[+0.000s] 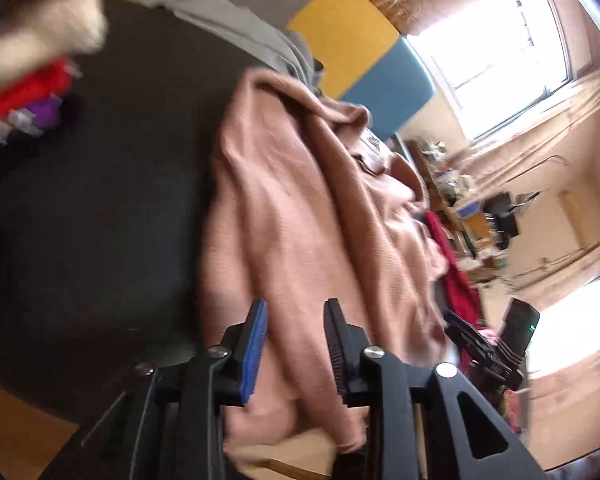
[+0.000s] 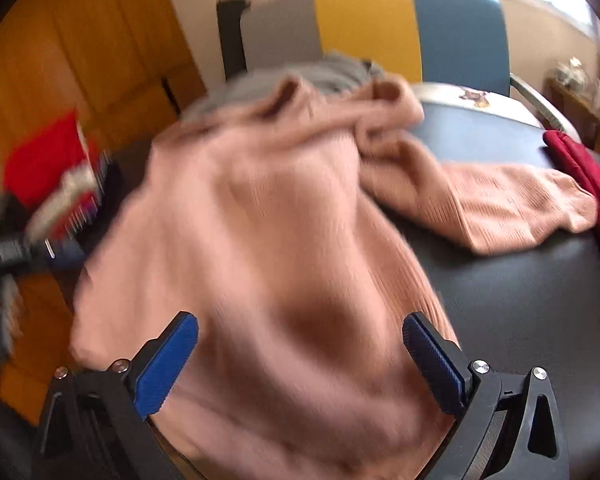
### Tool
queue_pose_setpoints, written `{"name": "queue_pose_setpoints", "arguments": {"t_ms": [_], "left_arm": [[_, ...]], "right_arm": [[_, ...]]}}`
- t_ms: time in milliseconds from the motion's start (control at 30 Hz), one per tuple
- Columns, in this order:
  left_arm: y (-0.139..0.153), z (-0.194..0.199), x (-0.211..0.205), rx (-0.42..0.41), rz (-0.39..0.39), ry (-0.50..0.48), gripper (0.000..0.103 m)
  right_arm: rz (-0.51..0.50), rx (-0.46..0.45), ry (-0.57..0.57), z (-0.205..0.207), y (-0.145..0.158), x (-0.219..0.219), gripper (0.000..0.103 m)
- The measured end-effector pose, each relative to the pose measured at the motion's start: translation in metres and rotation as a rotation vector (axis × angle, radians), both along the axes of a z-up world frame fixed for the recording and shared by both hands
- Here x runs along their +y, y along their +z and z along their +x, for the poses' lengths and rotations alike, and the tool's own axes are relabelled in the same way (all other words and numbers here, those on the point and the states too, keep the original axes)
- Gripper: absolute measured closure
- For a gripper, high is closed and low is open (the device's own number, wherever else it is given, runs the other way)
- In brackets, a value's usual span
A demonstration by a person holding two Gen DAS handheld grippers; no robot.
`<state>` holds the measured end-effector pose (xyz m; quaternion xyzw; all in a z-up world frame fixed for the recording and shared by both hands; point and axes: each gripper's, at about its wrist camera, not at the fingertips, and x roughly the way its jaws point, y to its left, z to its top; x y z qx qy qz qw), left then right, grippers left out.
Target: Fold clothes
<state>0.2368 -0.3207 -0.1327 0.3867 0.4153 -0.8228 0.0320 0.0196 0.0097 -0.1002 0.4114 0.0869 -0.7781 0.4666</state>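
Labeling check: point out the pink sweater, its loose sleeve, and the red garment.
pink sweater [image 2: 284, 216], right wrist view, middle of its body.
loose sleeve [image 2: 512, 208], right wrist view, ribbed forearm part.
red garment [image 2: 584, 168], right wrist view, upper fold.

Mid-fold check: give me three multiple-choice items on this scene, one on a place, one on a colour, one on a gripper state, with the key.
1. Where does the pink sweater lie?
A on the dark table
B on a hanger
C in a basket

2. What colour is the garment at the table's right edge?
A green
B red
C white

3. How do the right gripper jaws stand?
A shut on a sleeve
B wide open
C out of view

Key: 1 A, the knit spreads over the dark top. 2 B, the red garment lies beside the sleeve cuff. 3 B, the blue pads stand far apart over the fabric.
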Motion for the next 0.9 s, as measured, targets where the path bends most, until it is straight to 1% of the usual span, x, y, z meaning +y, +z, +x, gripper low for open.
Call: {"name": "queue_pose_setpoints", "arguments": {"t_ms": [33, 100, 233, 267, 333, 400, 467, 500, 533, 567, 600, 667, 700, 800, 900], "left_arm": [[-0.001, 0.001, 0.0, 0.0, 0.008, 0.003, 0.063], [-0.006, -0.004, 0.001, -0.036, -0.009, 0.024, 0.06], [-0.016, -0.013, 0.005, -0.099, -0.04, 0.061, 0.057], [-0.015, -0.013, 0.006, -0.095, -0.044, 0.062, 0.055], [-0.013, -0.015, 0.01, -0.08, -0.045, 0.062, 0.047], [-0.012, -0.023, 0.017, -0.074, -0.062, 0.046, 0.045], [-0.012, -0.035, 0.025, -0.077, -0.086, 0.022, 0.045], [-0.013, -0.042, 0.029, -0.087, -0.1, 0.013, 0.047], [-0.013, -0.046, 0.031, -0.102, -0.121, 0.008, 0.055], [-0.011, -0.046, 0.03, -0.126, -0.151, 0.01, 0.066], [-0.011, -0.046, 0.028, -0.139, -0.16, 0.012, 0.093], [-0.01, -0.043, 0.018, -0.137, -0.132, 0.022, 0.093], [-0.007, -0.037, 0.012, -0.133, -0.138, 0.035, 0.094], [0.013, -0.018, -0.008, -0.107, -0.174, 0.078, 0.094], [0.041, -0.004, -0.03, -0.07, -0.218, 0.121, 0.094]], "right_arm": [[-0.029, -0.005, -0.001, -0.001, 0.004, -0.007, 0.0], [-0.036, 0.028, 0.01, -0.005, 0.006, -0.017, 0.0], [0.009, 0.032, 0.053, -0.004, -0.011, -0.044, 0.0], [0.021, 0.037, 0.059, -0.005, -0.016, -0.05, 0.0], [0.044, 0.052, 0.062, -0.009, -0.024, -0.061, 0.0], [0.075, 0.062, 0.04, -0.014, -0.034, -0.067, 0.0], [0.07, 0.066, 0.024, -0.018, -0.041, -0.067, 0.0], [0.068, 0.067, 0.016, -0.02, -0.044, -0.066, 0.0], [0.063, 0.066, 0.017, -0.021, -0.044, -0.066, 0.0], [0.056, 0.067, 0.019, -0.02, -0.045, -0.064, 0.0], [0.049, 0.068, 0.021, -0.02, -0.045, -0.063, 0.0], [0.033, 0.066, 0.022, -0.021, -0.046, -0.061, 0.0], [0.024, 0.064, 0.021, -0.021, -0.046, -0.06, 0.0], [0.009, 0.064, 0.017, -0.019, -0.046, -0.058, 0.0], [0.01, 0.07, 0.015, -0.017, -0.046, -0.058, 0.0]]}}
